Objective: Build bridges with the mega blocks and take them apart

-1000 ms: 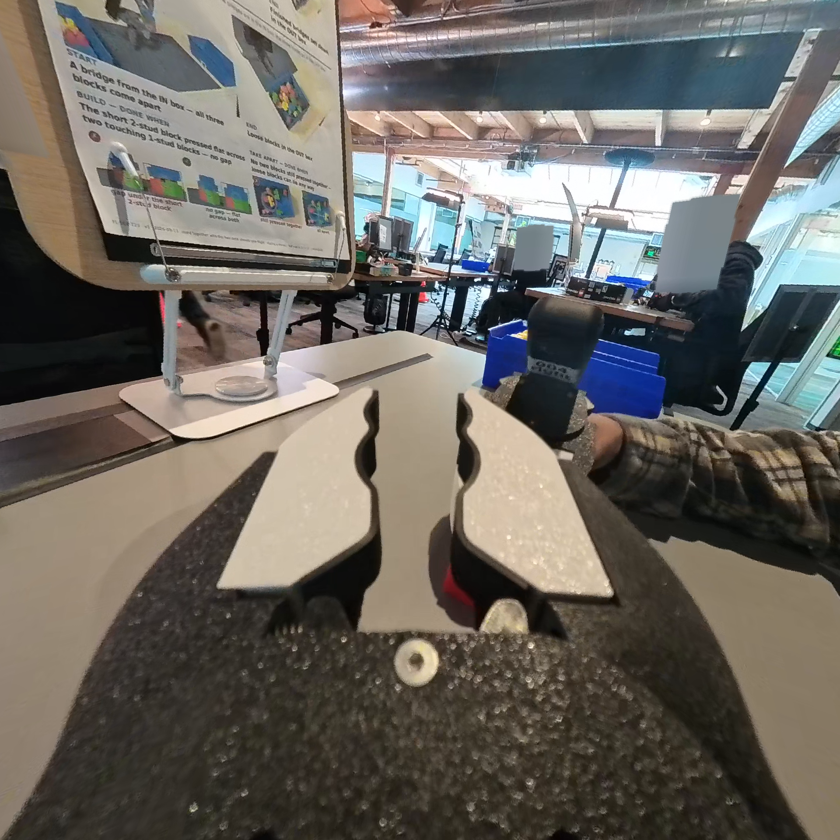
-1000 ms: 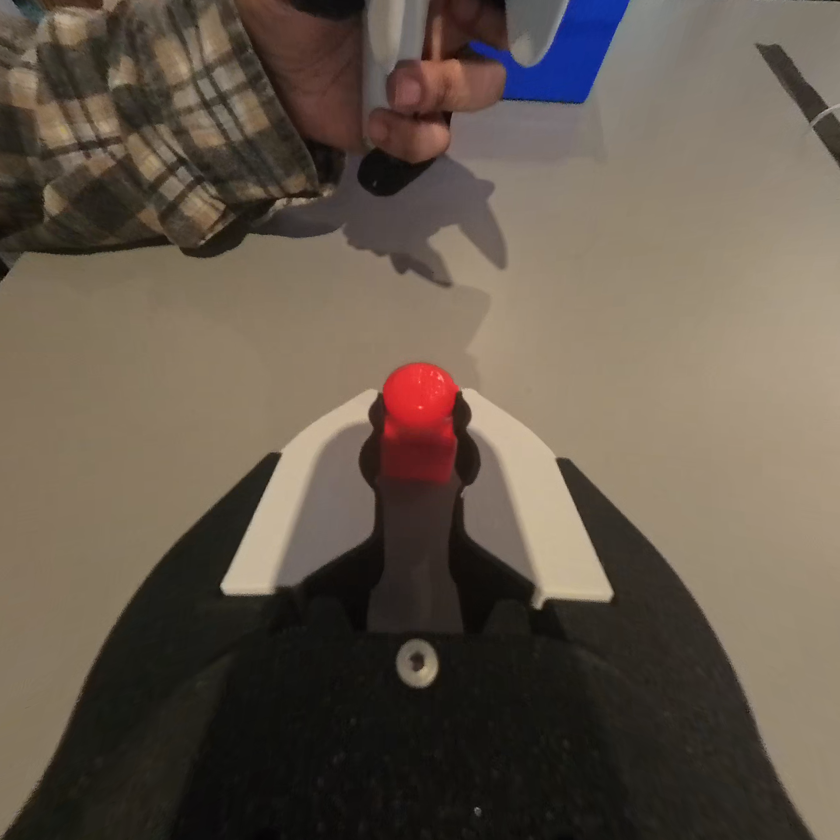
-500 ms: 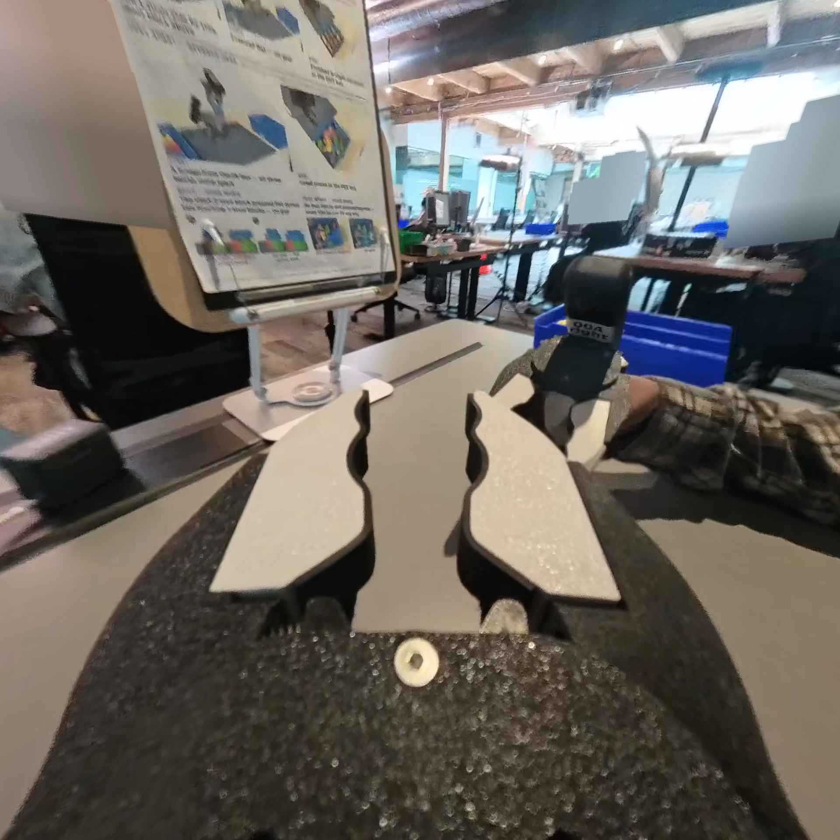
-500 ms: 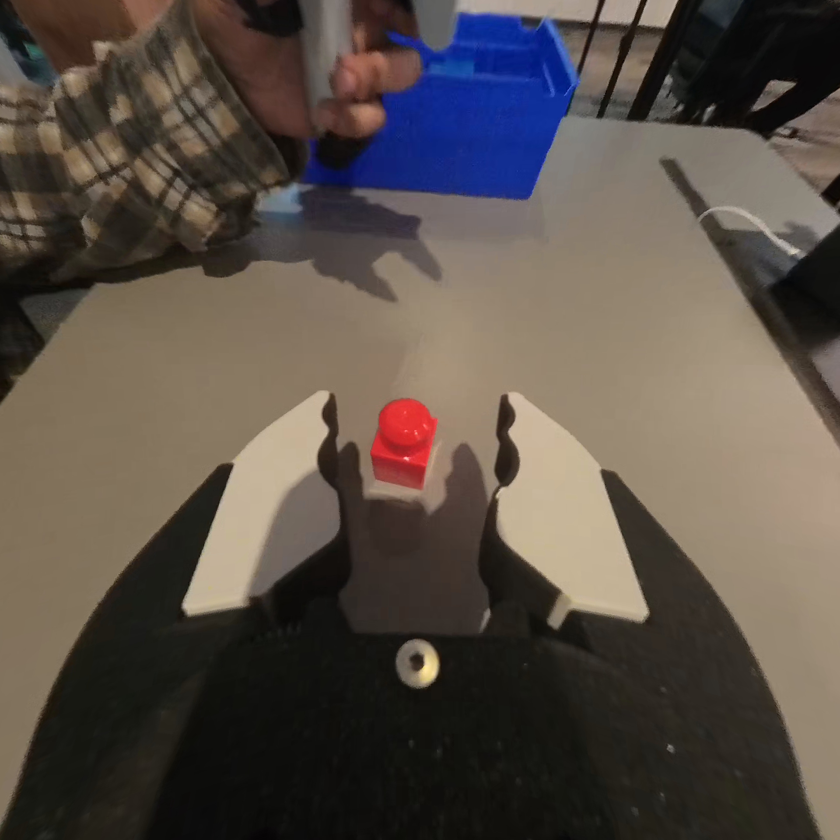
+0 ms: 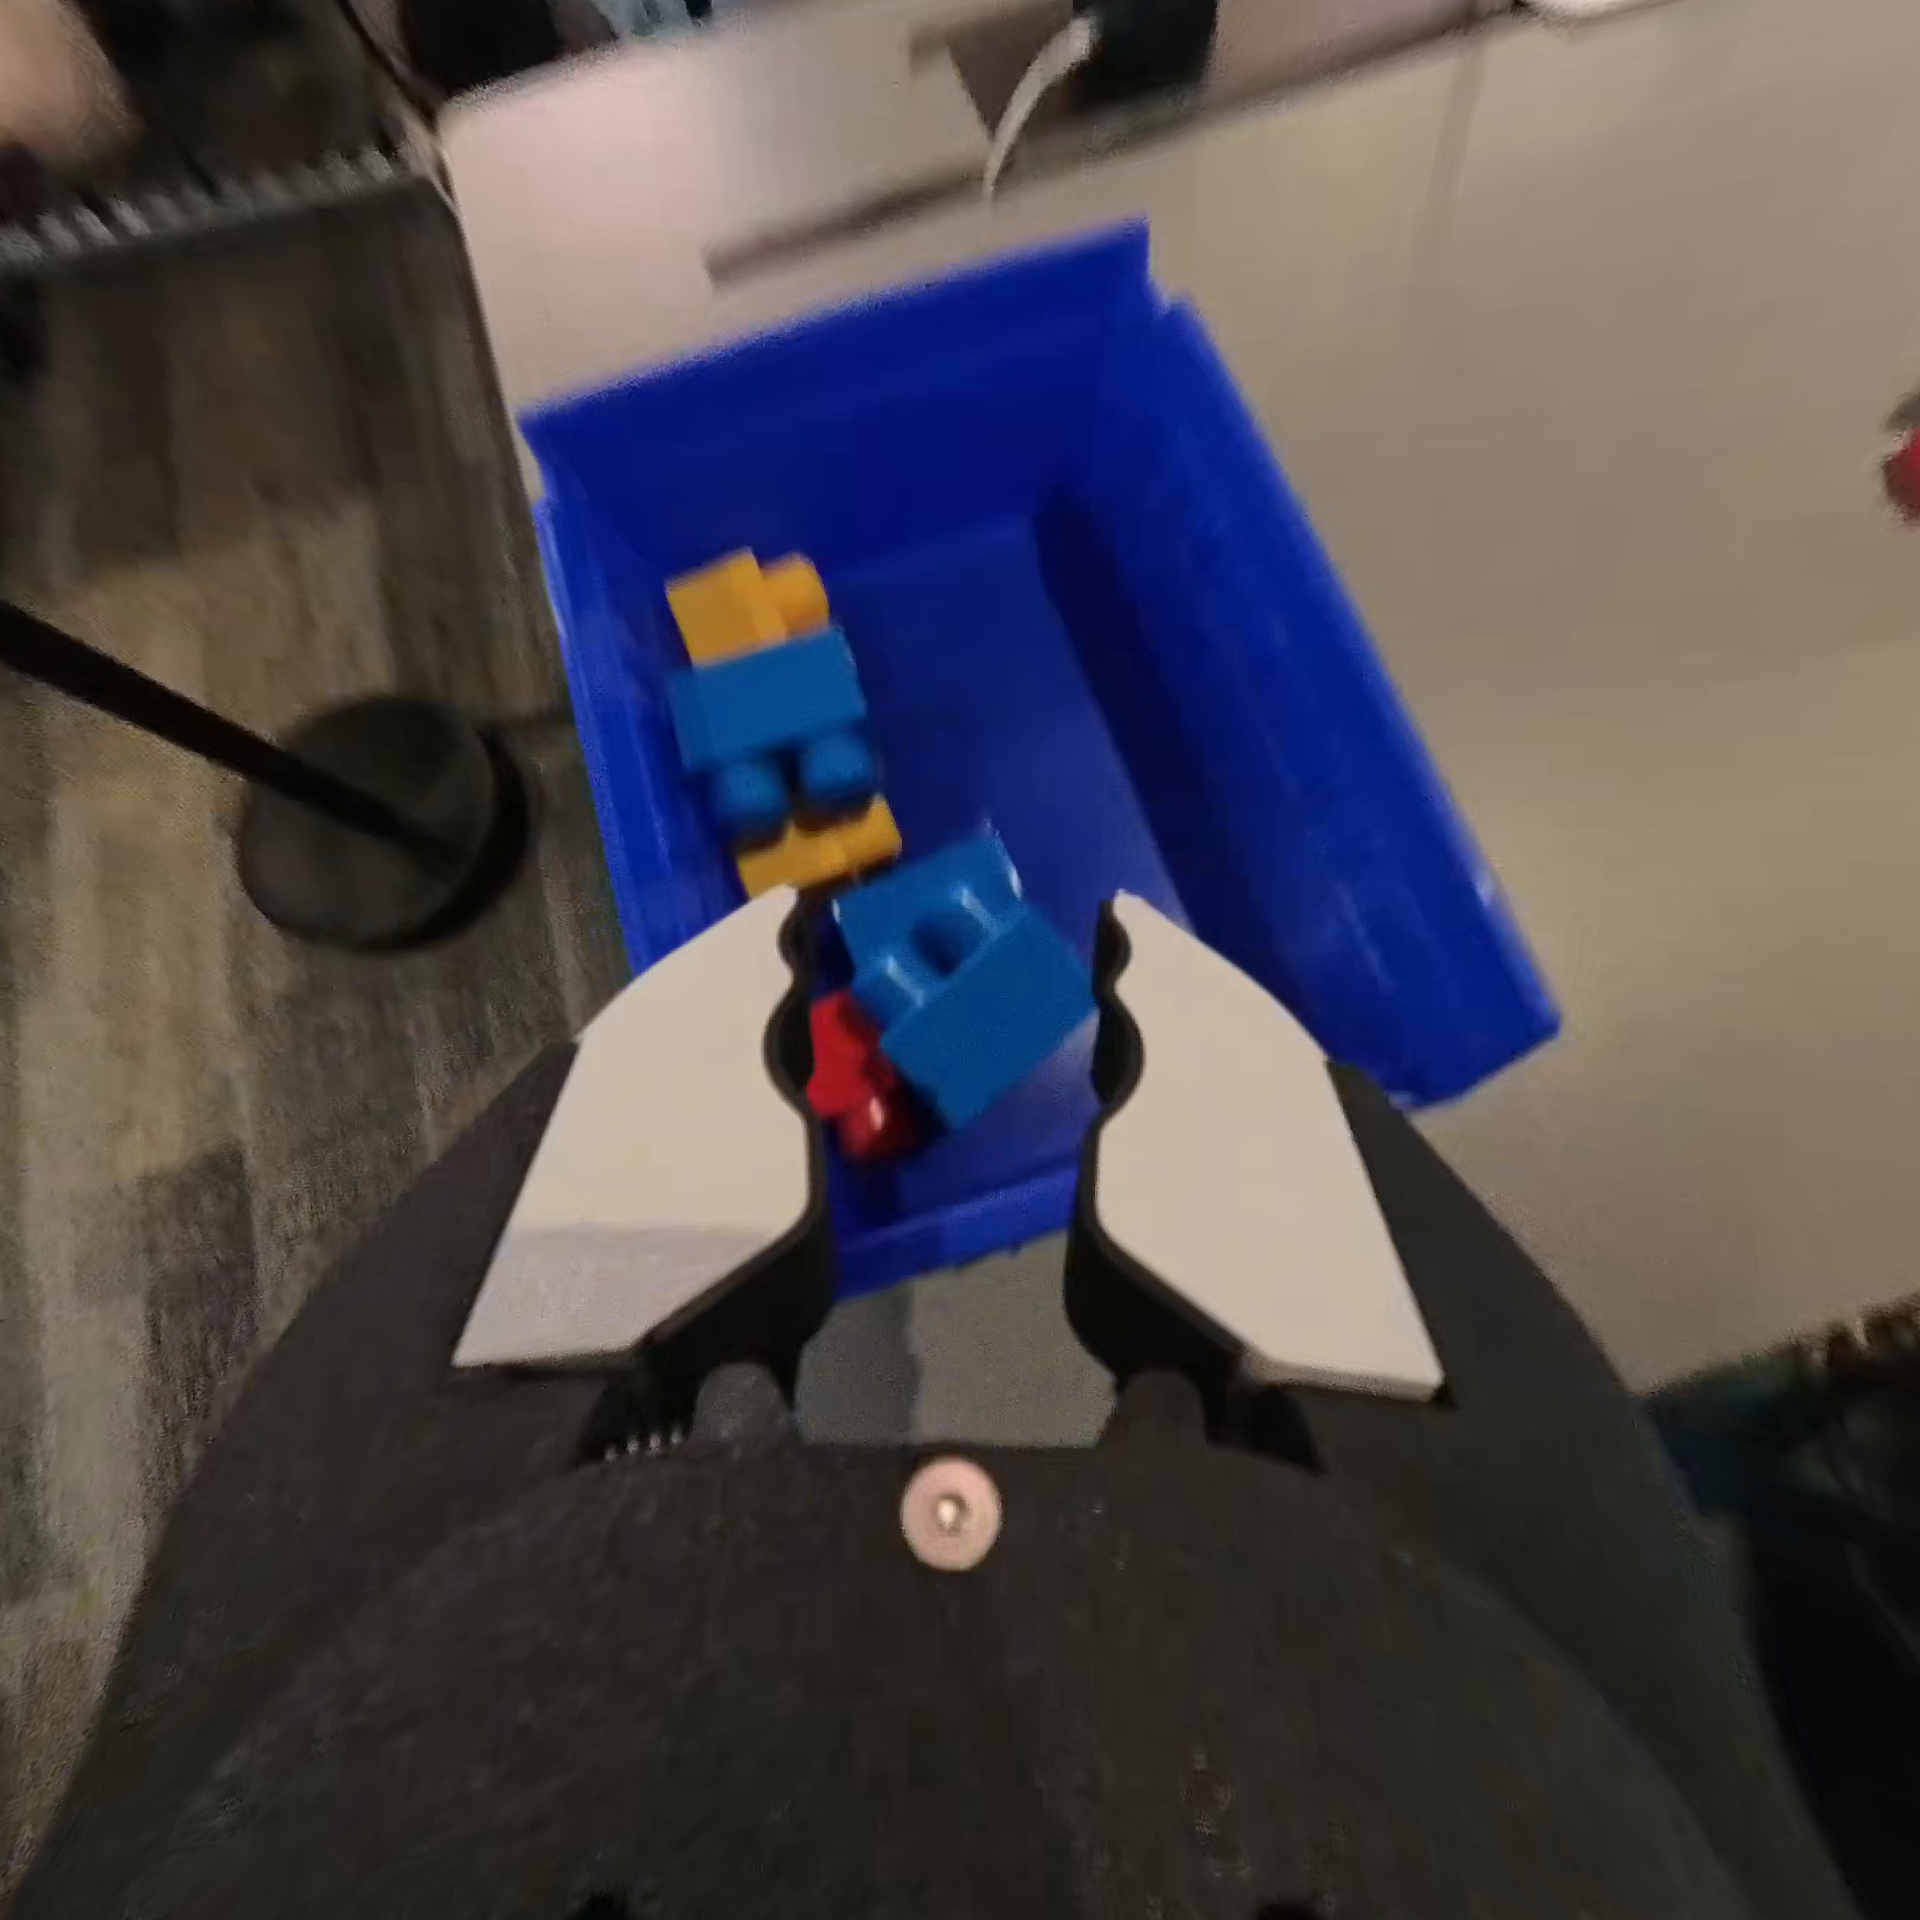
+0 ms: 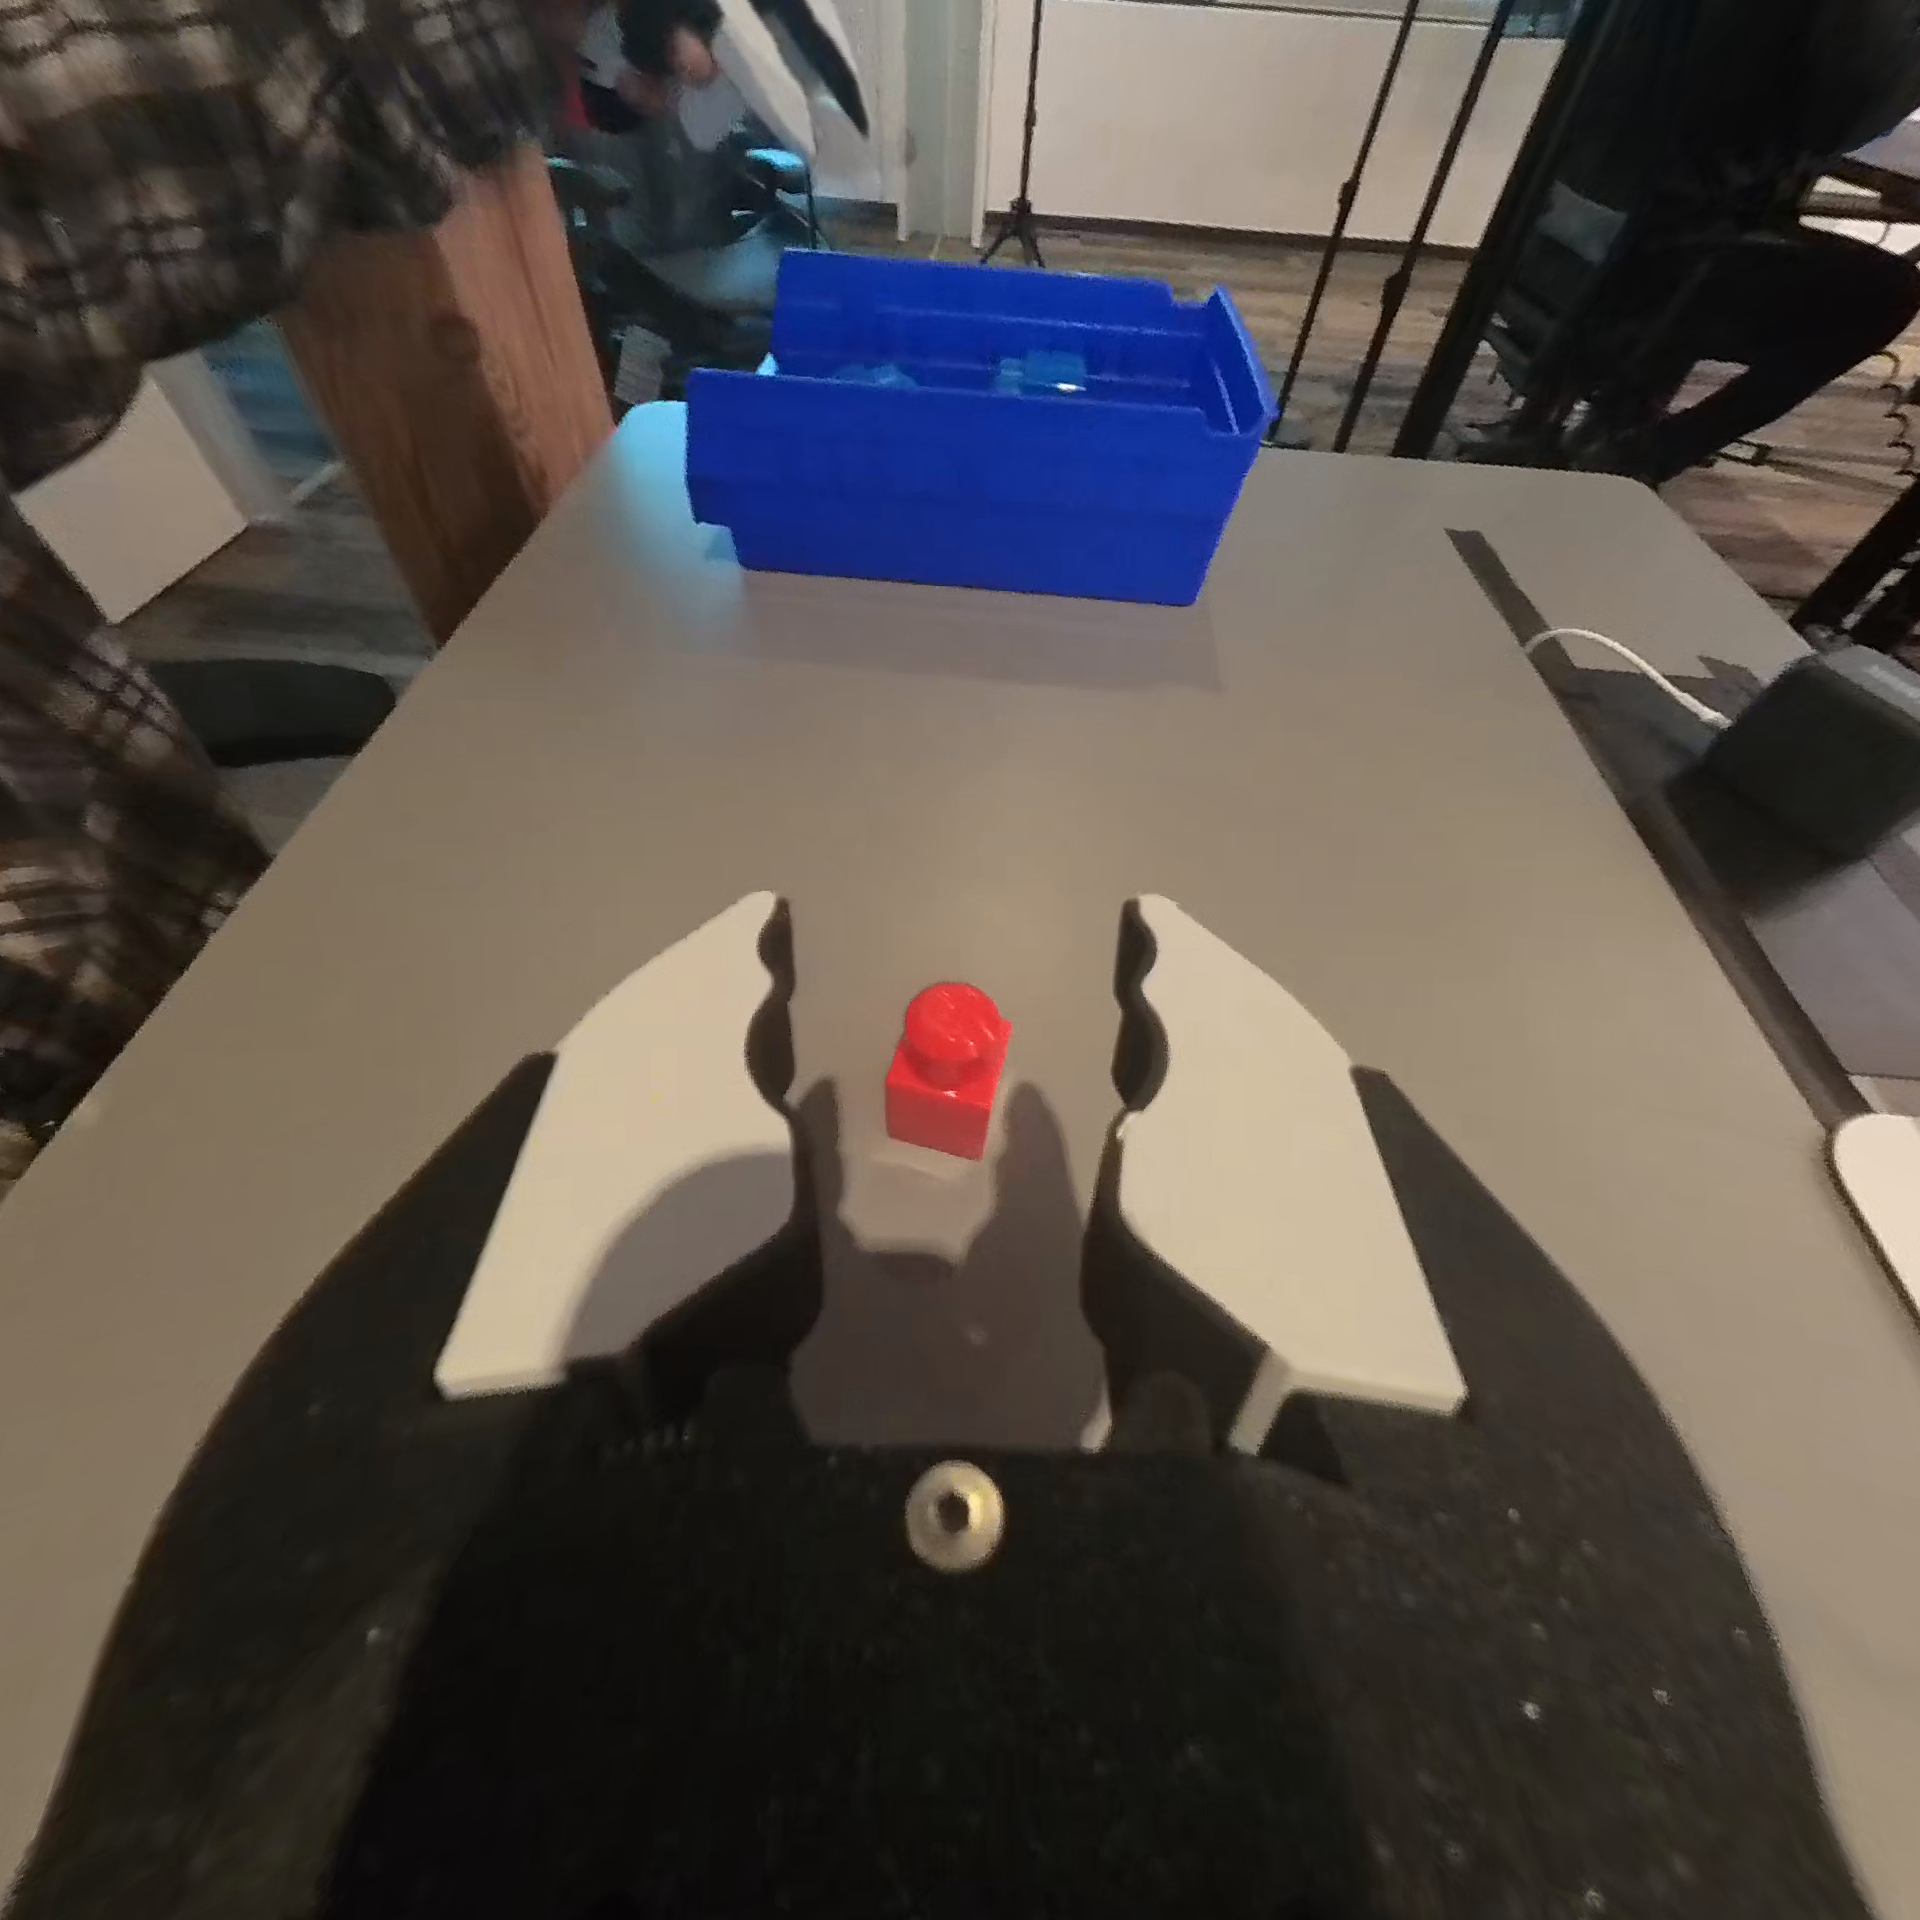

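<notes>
In the left wrist view my left gripper (image 5: 945, 925) is open and empty, above a blue bin (image 5: 1278, 644) at the table's edge. Inside lie a blue block (image 5: 977, 1008), a small red block (image 5: 852, 1091) beside it, and a blue-and-orange assembly (image 5: 774, 717). In the right wrist view my right gripper (image 6: 951, 914) is open. A red one-stud block (image 6: 945, 1070) stands upright on the grey table (image 6: 935, 769) between its fingers, untouched. The blue bin (image 6: 977, 478) also shows at the table's far end.
A dark box with a white cable (image 6: 1808, 758) sits at the table's right edge, and a white plate (image 6: 1881, 1195) lies nearer. A plaid sleeve (image 6: 125, 208) fills the upper left. A stand base (image 5: 374, 821) rests on the floor beside the bin. There is about 50 cm between the tips of the two grippers. The white plate (image 6: 1881, 1195) lies around 30 cm away from my right fingertips.
My right gripper opened and let go of the red block, which now stands on the table. My left gripper swung away from the instruction stand to look down into the blue bin and opened wider.
</notes>
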A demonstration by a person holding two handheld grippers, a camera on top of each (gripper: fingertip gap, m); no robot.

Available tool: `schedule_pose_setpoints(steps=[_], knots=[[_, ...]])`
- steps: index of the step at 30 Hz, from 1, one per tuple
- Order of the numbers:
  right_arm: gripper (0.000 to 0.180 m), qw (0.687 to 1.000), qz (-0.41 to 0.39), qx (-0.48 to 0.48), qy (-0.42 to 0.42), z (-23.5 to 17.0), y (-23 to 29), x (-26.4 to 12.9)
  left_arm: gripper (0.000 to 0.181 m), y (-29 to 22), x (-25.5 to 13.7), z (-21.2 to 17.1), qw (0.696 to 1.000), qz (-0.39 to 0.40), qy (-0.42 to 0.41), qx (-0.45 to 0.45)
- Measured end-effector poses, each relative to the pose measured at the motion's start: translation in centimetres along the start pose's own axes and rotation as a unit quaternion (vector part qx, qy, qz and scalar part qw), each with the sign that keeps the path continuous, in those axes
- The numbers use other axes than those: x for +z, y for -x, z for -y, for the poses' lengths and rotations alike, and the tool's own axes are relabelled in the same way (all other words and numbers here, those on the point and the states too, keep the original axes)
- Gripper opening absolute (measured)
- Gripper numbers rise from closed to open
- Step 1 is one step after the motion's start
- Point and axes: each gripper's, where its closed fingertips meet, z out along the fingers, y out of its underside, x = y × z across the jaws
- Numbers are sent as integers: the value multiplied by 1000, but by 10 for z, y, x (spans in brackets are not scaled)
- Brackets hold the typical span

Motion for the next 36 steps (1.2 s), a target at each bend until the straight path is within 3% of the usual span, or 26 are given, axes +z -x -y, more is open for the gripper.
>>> schedule_pose_setpoints(steps=[4, 9, 17, 25, 30, 36], knots=[[59, 1000, 8, -2, 7, -5, 3, 3, 54, 10, 9, -31, 996, -32, 80, -8], [58, 1000, 7, -7, 26, -12, 2, 5, 54, 11, 31, -56, 989, -2, 150, 5], [56, 1000, 0, -2, 21, -11, 0, 1, 64, 23, 51, -44, 989, 50, 125, -63], [55, 1000, -7, 10, 22, -9, -2, 0, 74, 34, 60, -27, 976, 138, 47, -159], [55, 1000, 0, 13, 20, -6, 2, -1, 99, 26, 64, -40, 969, 180, 68, -157], [54, 1000, 0, 12, 17, 2, 6, -4, 104, 19, 73, -48, 960, 177, 117, -180]])
